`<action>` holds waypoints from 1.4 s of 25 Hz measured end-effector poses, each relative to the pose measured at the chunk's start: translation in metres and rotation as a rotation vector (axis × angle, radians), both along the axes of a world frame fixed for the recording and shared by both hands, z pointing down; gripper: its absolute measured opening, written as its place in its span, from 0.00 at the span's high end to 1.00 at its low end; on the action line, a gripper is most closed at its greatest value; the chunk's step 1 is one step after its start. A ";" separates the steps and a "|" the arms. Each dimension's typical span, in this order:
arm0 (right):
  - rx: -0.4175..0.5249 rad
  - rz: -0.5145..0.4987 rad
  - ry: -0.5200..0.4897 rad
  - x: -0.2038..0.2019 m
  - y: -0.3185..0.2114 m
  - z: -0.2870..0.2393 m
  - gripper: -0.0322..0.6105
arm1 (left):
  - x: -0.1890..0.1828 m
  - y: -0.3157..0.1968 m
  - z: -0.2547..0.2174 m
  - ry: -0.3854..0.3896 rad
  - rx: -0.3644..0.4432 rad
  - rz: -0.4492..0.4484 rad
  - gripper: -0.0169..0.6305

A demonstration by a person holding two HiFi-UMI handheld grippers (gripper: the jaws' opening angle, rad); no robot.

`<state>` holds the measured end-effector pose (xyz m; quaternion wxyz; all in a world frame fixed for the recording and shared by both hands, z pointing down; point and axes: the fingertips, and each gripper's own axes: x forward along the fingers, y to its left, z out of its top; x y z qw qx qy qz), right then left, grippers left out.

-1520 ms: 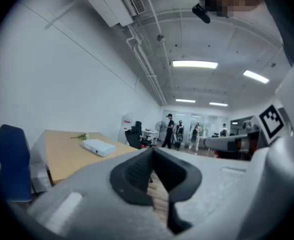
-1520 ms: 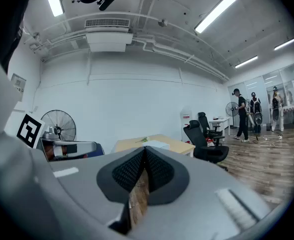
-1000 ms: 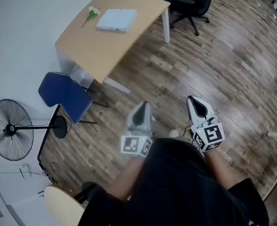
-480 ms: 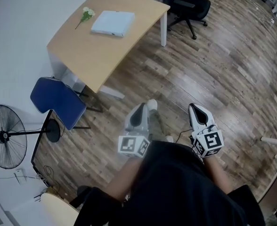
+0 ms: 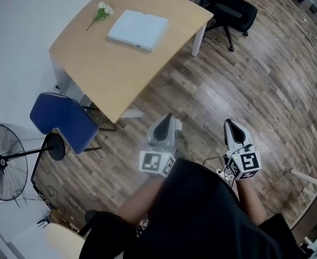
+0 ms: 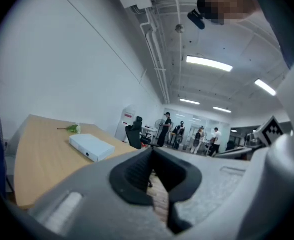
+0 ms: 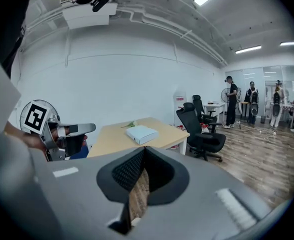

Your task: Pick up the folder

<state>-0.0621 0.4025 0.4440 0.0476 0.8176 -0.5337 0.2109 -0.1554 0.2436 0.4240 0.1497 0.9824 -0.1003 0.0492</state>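
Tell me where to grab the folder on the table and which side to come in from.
Likely the near thick edge of the folder. It lies flat on the table, so come in low from the floor side, jaws set above and below that edge.

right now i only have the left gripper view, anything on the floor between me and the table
observer: only off to the side, a blue chair at the table's near corner, left of the left gripper.
operator: what about the right gripper
observer: the right gripper is shut with nothing in it, over the wood floor, short of the table.
operator: anything else down there
observer: a floor fan stands by the wall, past the blue chair.
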 end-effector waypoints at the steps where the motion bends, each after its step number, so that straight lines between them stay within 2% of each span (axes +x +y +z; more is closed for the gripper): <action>1: -0.007 0.002 0.007 0.012 -0.021 -0.001 0.95 | 0.012 -0.020 0.000 0.000 -0.005 0.006 0.97; 4: -0.005 0.001 0.031 0.046 -0.083 -0.010 0.95 | 0.045 -0.076 0.000 0.011 -0.010 0.021 0.97; 8: 0.014 0.007 0.077 0.079 -0.145 -0.028 0.95 | 0.082 -0.124 -0.005 0.042 0.002 0.063 0.97; 12: -0.007 0.066 0.121 0.103 -0.178 -0.040 0.95 | 0.098 -0.165 -0.013 0.071 0.008 0.071 0.97; 16: -0.005 0.095 0.105 0.121 -0.204 -0.044 0.95 | 0.100 -0.201 -0.017 0.090 0.004 0.027 0.97; 20: 0.009 0.015 0.132 0.124 -0.237 -0.048 0.95 | 0.097 -0.227 -0.023 0.093 0.062 -0.031 0.97; 23: 0.038 -0.075 0.129 0.121 -0.264 -0.047 0.95 | 0.096 -0.241 -0.028 0.099 0.047 -0.063 0.97; 27: 0.070 -0.138 0.098 0.126 -0.298 -0.042 0.95 | 0.092 -0.260 -0.028 0.088 0.054 -0.118 0.97; 31: 0.102 -0.186 0.069 0.151 -0.331 -0.030 0.95 | 0.096 -0.285 -0.020 0.068 0.042 -0.194 0.97; 35: 0.115 -0.244 0.037 0.182 -0.372 -0.022 0.95 | 0.115 -0.314 -0.003 0.011 0.046 -0.248 0.97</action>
